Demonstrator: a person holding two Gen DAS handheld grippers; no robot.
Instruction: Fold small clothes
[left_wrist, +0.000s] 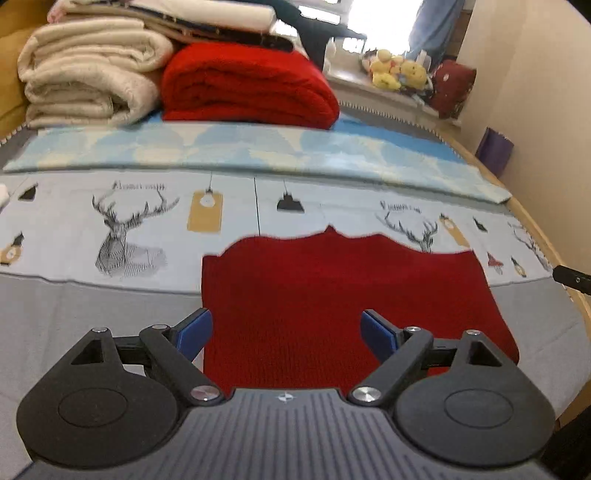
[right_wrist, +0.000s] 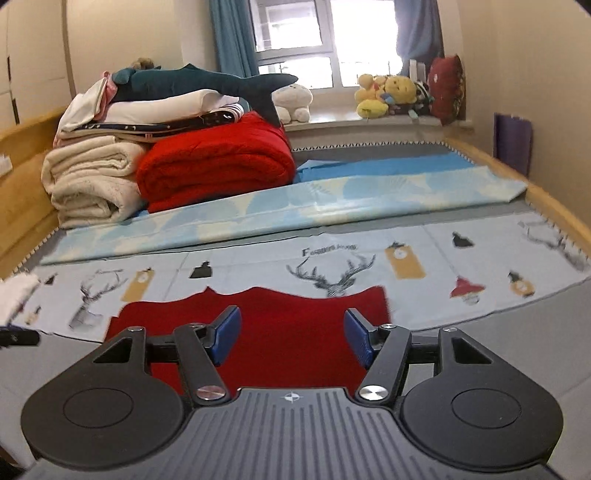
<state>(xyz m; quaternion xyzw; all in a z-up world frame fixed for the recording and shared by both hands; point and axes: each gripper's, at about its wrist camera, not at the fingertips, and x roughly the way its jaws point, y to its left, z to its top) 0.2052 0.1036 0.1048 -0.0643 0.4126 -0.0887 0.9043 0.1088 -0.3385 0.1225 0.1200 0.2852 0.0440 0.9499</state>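
- My left gripper (left_wrist: 286, 332) hangs with jaws spread, holding nothing, over the dark red knitted garment (left_wrist: 343, 295) lying flat on the bed.
- My right gripper (right_wrist: 291, 332) is likewise released above it.
- The writing over each stag on the pale deer-print sheet (right_wrist: 406, 240) is too blurred to read.

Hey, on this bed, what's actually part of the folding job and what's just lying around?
Part of the job:
red knit garment, lying flat
left tongs, open
right tongs, open

Just lying about:
red blanket
cream blankets
shark plush
yellow plush toys
blue patterned sheet
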